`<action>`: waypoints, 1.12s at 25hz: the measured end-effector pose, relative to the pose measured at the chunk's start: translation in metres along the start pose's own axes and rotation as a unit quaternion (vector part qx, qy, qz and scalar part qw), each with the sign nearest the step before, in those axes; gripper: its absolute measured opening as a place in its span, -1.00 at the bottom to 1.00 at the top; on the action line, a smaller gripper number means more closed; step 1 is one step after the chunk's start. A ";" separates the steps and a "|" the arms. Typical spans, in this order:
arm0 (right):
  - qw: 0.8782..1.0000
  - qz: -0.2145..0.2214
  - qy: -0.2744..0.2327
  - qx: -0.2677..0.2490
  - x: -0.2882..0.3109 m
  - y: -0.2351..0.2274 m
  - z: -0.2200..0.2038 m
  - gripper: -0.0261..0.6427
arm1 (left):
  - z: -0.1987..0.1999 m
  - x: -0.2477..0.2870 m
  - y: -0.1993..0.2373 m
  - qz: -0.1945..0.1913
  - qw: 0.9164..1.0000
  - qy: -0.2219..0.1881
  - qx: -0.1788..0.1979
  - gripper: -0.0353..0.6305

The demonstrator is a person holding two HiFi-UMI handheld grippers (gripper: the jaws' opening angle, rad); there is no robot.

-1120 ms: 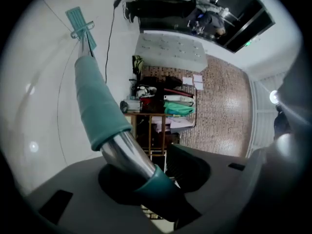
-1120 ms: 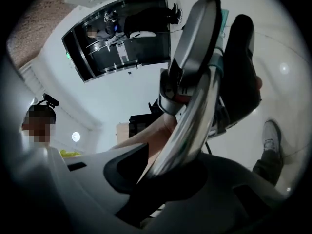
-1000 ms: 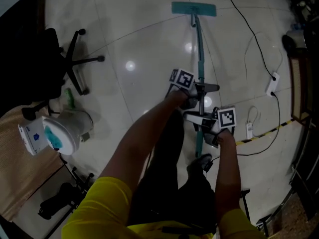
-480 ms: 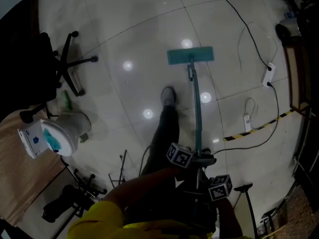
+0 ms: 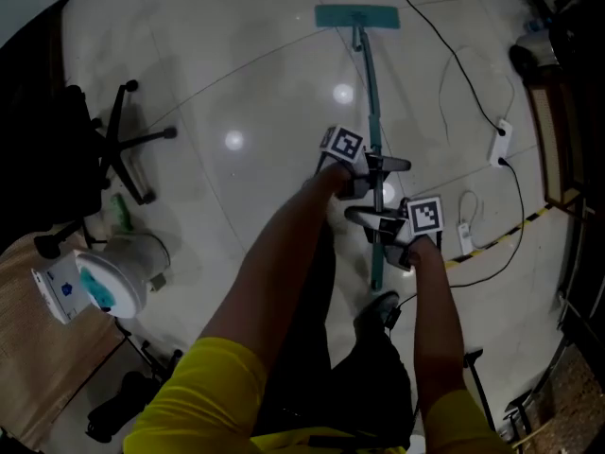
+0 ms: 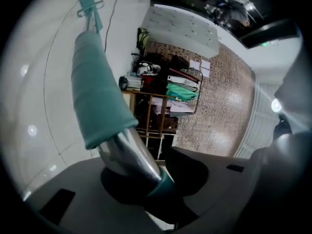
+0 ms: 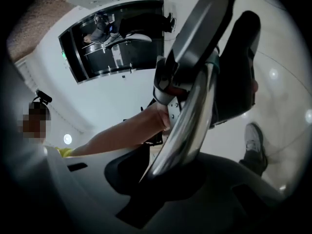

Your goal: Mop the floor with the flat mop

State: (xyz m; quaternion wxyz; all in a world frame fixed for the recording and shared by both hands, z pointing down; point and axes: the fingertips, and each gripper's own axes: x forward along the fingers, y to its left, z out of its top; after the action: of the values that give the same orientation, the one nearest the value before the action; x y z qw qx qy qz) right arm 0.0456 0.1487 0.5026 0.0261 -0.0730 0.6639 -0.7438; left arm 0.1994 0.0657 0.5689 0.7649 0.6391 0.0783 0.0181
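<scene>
The flat mop lies out ahead on the pale tile floor, its teal head (image 5: pixel 356 16) far from me and its long handle (image 5: pixel 371 102) running back toward my legs. My left gripper (image 5: pixel 378 170) is shut on the handle, higher up the pole. Just behind it my right gripper (image 5: pixel 376 223) is shut on the same handle. In the left gripper view the jaws clamp the bare metal pole (image 6: pixel 127 154) just below the teal grip sleeve (image 6: pixel 95 89). In the right gripper view the shiny pole (image 7: pixel 187 116) runs from the jaws up to the left gripper (image 7: pixel 219 52).
A black office chair (image 5: pixel 112 149) stands at the left. Near it are a white bin (image 5: pixel 113 274) and a tan surface (image 5: pixel 43 348). A power strip (image 5: pixel 498 143), loose cables (image 5: pixel 454 64) and striped tape (image 5: pixel 515 227) lie on the floor at the right, beside a dark shelf (image 5: pixel 558 130). My shoe (image 5: pixel 378 308) is below the handle.
Half a second ago the mop head was drawn in close and my grippers were low by my body. Both arms have since stretched forward, and the head has slid away.
</scene>
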 end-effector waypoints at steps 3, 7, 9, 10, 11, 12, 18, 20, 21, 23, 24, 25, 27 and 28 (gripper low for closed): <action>0.997 0.058 -0.040 0.031 0.006 0.023 0.020 -0.64 | 0.018 -0.006 -0.001 0.035 0.999 0.006 0.028 -0.47; 0.998 0.021 0.034 0.040 0.015 0.034 -0.069 -0.62 | -0.061 -0.005 -0.012 0.031 0.999 0.000 0.028 -0.46; 0.995 0.009 0.069 0.065 0.010 0.043 -0.140 -0.65 | -0.130 -0.006 -0.014 0.049 0.999 -0.003 -0.003 -0.46; 0.993 0.002 0.089 0.074 0.004 0.049 -0.179 -0.65 | -0.170 -0.001 -0.017 0.056 0.998 0.003 -0.016 -0.46; 0.991 -0.004 0.109 0.079 -0.004 0.056 -0.218 -0.65 | -0.210 0.007 -0.020 0.055 0.998 0.011 -0.023 -0.46; 0.988 -0.010 0.127 0.084 -0.013 0.064 -0.255 -0.67 | -0.248 0.015 -0.024 0.051 0.998 0.016 -0.029 -0.45; 0.976 -0.016 0.160 0.146 -0.055 0.131 -0.359 -0.66 | -0.360 0.044 -0.070 0.030 0.996 -0.049 -0.066 -0.38; 0.977 -0.012 0.168 0.133 -0.057 0.139 -0.354 -0.61 | -0.355 0.044 -0.076 0.027 0.995 -0.068 -0.065 -0.37; 0.977 -0.013 0.170 0.127 -0.058 0.139 -0.350 -0.60 | -0.350 0.043 -0.076 0.028 0.995 -0.073 -0.063 -0.37; 0.978 -0.013 0.174 0.118 -0.060 0.135 -0.342 -0.61 | -0.339 0.043 -0.076 0.030 0.995 -0.081 -0.054 -0.37; 0.977 -0.012 0.179 0.112 -0.060 0.134 -0.339 -0.61 | -0.332 0.043 -0.077 0.030 0.995 -0.085 -0.048 -0.37; 0.977 -0.011 0.184 0.104 -0.060 0.133 -0.335 -0.61 | -0.325 0.042 -0.078 0.029 0.995 -0.090 -0.040 -0.37; 0.978 -0.011 0.190 0.090 -0.060 0.131 -0.326 -0.61 | -0.312 0.041 -0.079 0.026 0.994 -0.100 -0.026 -0.37; 0.978 -0.011 0.191 0.083 -0.059 0.131 -0.321 -0.61 | -0.307 0.039 -0.080 0.024 0.994 -0.104 -0.020 -0.37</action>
State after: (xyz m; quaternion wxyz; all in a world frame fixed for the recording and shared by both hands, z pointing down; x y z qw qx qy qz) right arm 0.0499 0.4577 0.3342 -0.1035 0.0661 0.5914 -0.7970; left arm 0.1886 0.3551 0.4343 0.7810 0.6237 -0.0177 -0.0285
